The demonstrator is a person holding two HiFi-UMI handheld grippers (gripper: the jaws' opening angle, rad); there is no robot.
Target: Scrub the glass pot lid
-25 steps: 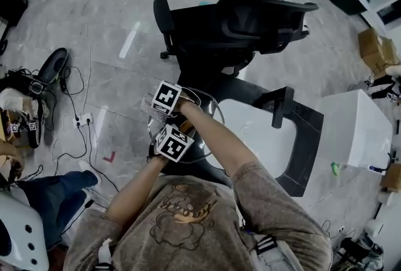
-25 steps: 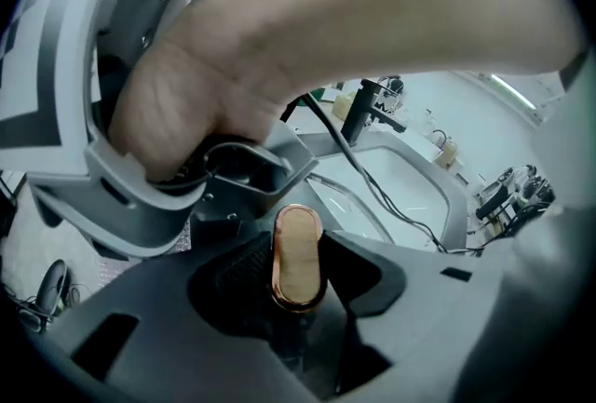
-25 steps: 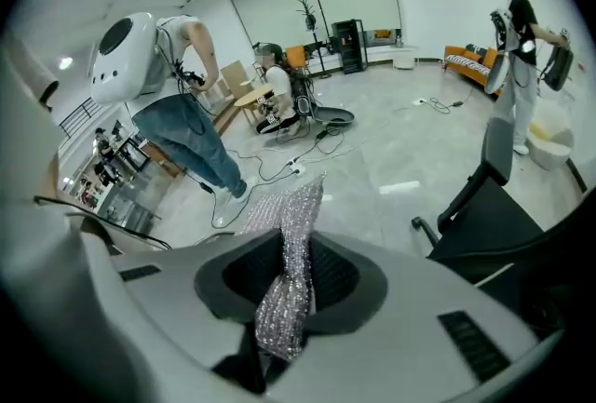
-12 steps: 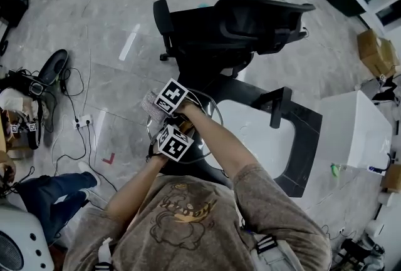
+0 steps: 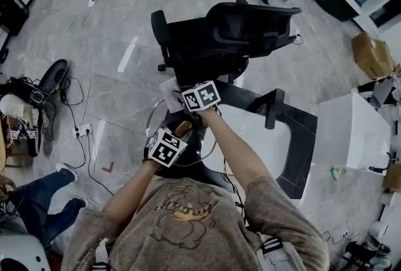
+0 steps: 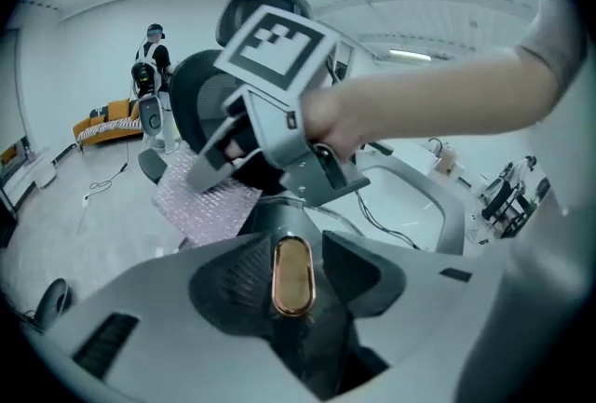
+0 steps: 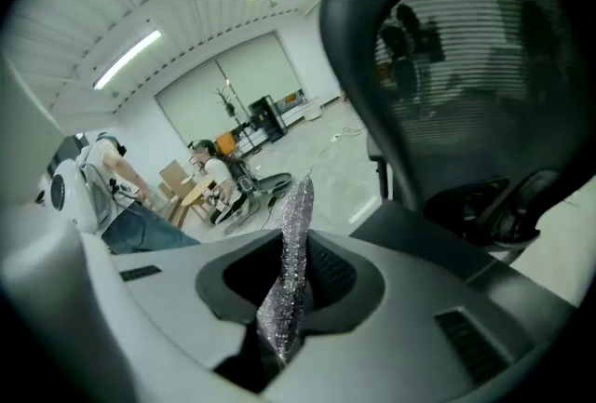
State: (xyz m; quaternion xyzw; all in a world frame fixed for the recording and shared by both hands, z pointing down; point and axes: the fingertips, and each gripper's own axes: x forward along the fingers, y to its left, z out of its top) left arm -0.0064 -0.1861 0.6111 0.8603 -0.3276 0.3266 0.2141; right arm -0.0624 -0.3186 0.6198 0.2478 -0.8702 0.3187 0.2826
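Black office chair beside a white basin, cardboard box and white power strip on grey floor.

Text: none was legible.
L cube: b/w square code, no letters.
R cube: same.

Lid: a round glass pot lid with a thin metal rim is hanging tilted in the air, close in front of the person.
Knob: its golden oval knob is sitting gripped between the jaws of the left gripper.
Scrub cloth: a silvery, glittering cloth is sticking out flat from the right gripper, whose jaws are pinching it.
Cloth's place: it is hovering just beyond the lid's far left rim; whether it touches the glass cannot be told.
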